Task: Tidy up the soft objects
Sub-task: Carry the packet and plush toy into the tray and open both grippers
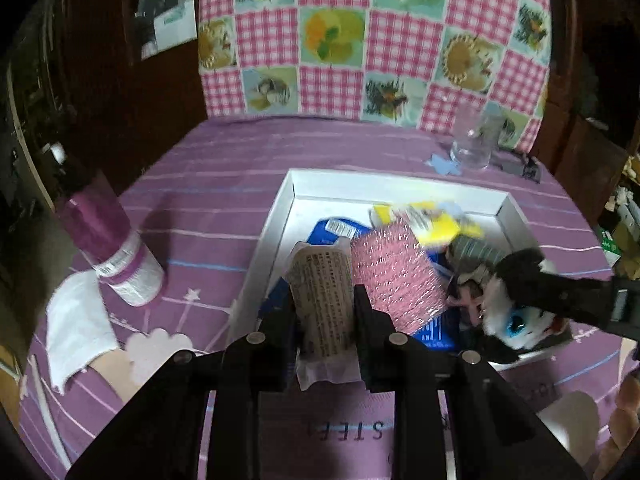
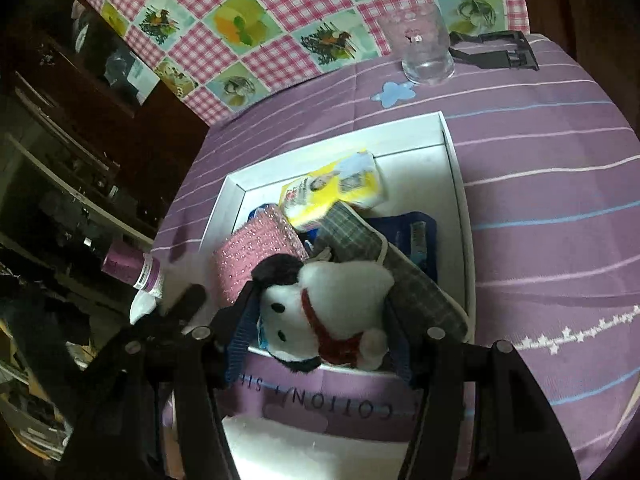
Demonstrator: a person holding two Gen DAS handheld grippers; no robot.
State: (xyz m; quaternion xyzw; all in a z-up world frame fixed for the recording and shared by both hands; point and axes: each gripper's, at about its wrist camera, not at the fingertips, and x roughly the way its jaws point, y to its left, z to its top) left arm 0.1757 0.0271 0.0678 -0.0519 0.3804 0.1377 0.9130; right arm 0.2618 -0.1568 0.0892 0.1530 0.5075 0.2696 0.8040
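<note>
My left gripper (image 1: 323,312) is shut on a wrapped roll with printed text (image 1: 320,300), held over the near left edge of the white box (image 1: 280,224). My right gripper (image 2: 320,312) is shut on a black and white plush dog with a red scarf (image 2: 328,312), held over the near edge of the white box (image 2: 456,184); the dog also shows in the left wrist view (image 1: 516,308). In the box lie a pink sparkly sponge (image 1: 396,276), a yellow packet (image 2: 332,192), a grey checked cloth (image 2: 380,260) and a blue packet (image 2: 416,236).
A purple and white roll (image 1: 116,252) and a white cloth (image 1: 76,324) lie left of the box on the purple striped cover. A clear glass (image 2: 424,44) and a black clip (image 2: 496,56) stand at the back by the pink checked cushion (image 1: 360,40).
</note>
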